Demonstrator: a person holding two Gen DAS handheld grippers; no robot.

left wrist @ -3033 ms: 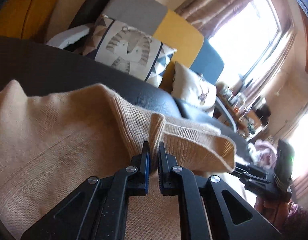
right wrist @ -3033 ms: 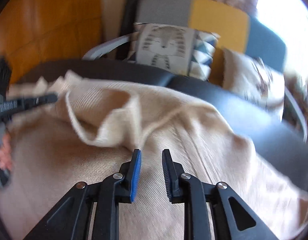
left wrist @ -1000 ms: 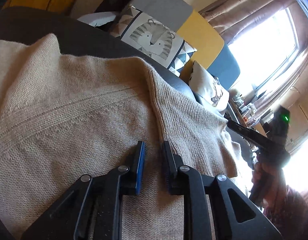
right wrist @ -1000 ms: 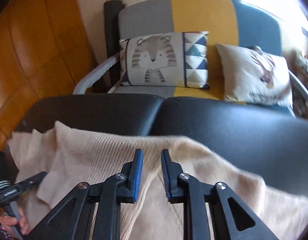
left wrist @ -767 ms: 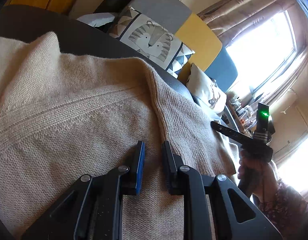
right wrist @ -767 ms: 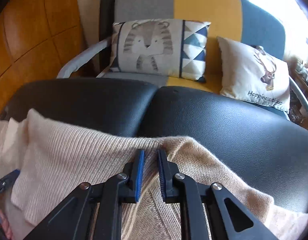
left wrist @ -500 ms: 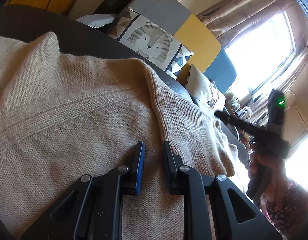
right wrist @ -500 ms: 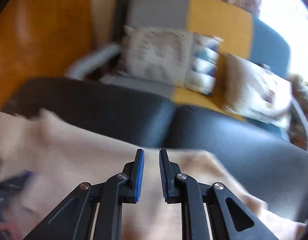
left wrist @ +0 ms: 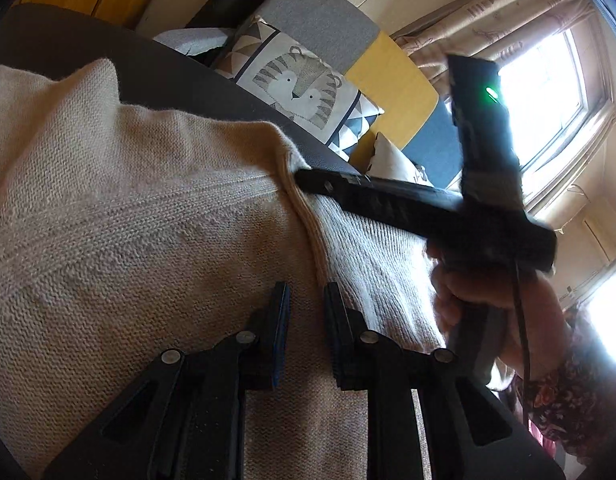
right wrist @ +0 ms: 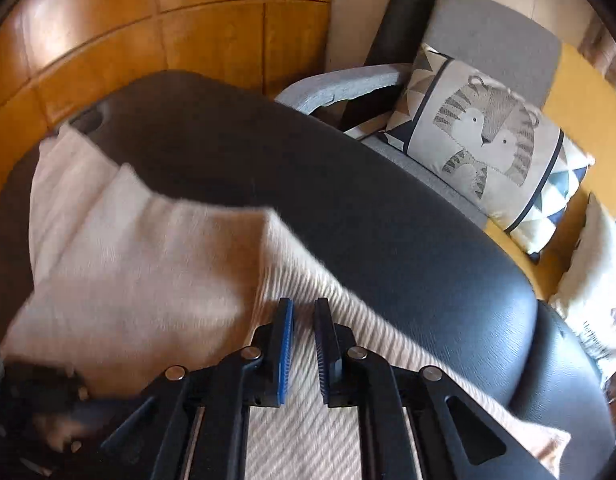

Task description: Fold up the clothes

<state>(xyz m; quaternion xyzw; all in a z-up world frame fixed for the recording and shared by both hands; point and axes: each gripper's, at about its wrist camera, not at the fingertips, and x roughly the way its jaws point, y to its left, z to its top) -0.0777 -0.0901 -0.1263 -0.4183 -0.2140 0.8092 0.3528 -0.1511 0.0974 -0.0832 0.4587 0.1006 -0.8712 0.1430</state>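
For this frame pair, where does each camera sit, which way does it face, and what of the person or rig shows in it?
Left wrist: sits on the left gripper, looking down along its fingers across the beige sweater toward the window; the right gripper and the hand holding it cross the view.
Right wrist: sits on the right gripper, looking down over the sweater and the black cushion toward the sofa; only its own fingers show clearly.
Shared: the sweater, black cushion and tiger pillow.

A beige knitted sweater [left wrist: 147, 240] lies spread over a black padded seat [right wrist: 388, 220]. One ribbed part is folded across its body.
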